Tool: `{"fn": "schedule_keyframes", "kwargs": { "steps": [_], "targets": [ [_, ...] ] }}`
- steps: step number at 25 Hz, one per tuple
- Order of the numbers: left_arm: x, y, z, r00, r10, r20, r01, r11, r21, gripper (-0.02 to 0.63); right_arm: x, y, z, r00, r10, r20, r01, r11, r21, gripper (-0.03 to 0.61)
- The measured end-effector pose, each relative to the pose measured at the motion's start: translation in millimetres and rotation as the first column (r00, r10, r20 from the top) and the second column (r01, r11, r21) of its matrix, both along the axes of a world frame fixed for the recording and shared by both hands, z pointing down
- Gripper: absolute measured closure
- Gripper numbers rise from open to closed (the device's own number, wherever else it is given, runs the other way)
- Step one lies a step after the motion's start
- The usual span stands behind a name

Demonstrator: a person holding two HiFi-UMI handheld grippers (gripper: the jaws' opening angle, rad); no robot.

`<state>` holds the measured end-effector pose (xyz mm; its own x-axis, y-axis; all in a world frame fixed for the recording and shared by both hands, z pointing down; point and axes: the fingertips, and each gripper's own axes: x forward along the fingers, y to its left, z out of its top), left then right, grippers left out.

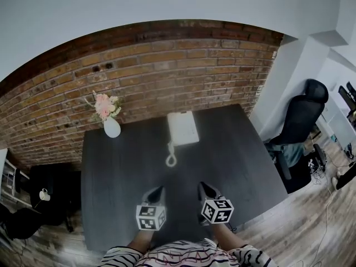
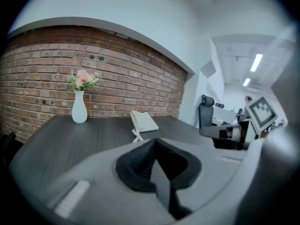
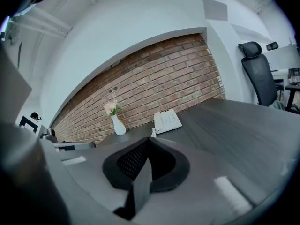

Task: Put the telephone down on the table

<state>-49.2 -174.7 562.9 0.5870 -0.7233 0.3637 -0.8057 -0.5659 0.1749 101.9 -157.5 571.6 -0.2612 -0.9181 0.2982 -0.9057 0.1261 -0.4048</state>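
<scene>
A white telephone [image 1: 182, 128] lies on the dark table [image 1: 122, 171] near the brick wall, its coiled cord [image 1: 171, 159] looping toward me. It also shows far off as the telephone [image 2: 143, 121] in the left gripper view and the telephone [image 3: 167, 121] in the right gripper view. My left gripper [image 1: 158, 192] and right gripper [image 1: 204, 188] hover side by side over the near half of the table, well short of the phone. Both are shut with nothing between the jaws.
A white vase of pink flowers [image 1: 110, 123] stands at the table's far left by the brick wall [image 1: 167, 65]. A black office chair [image 1: 303, 118] stands off the table's right side. A cup [image 1: 44, 194] sits on dark furniture at the left.
</scene>
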Motion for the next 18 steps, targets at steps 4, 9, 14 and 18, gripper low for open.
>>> {"fn": "schedule_keyframes", "kwargs": {
  "steps": [4, 9, 14, 18],
  "targets": [
    [-8.0, 18.7, -1.8, 1.000, 0.023, -0.004, -0.023, 1.000, 0.014, 0.612, -9.4, 20.3, 3.5, 1.000, 0.017, 0.009, -0.017, 1.000, -0.005, 0.578],
    [-19.5, 32.8, -4.1, 1.000, 0.029, 0.000, -0.029, 0.999, 0.025, 0.612, -18.6, 38.5, 4.7, 1.000, 0.018, -0.017, -0.018, 1.000, -0.004, 0.578],
    [-26.5, 45.1, -3.4, 0.999, 0.038, 0.001, -0.038, 0.999, 0.031, 0.612, -28.6, 53.2, 5.8, 0.999, 0.008, -0.034, -0.009, 1.000, -0.009, 0.578],
    [-30.2, 55.8, 0.6, 0.999, 0.046, 0.003, -0.046, 0.998, 0.033, 0.612, -33.1, 63.8, 6.9, 0.999, 0.013, -0.034, -0.013, 1.000, -0.007, 0.578]
  ]
}}
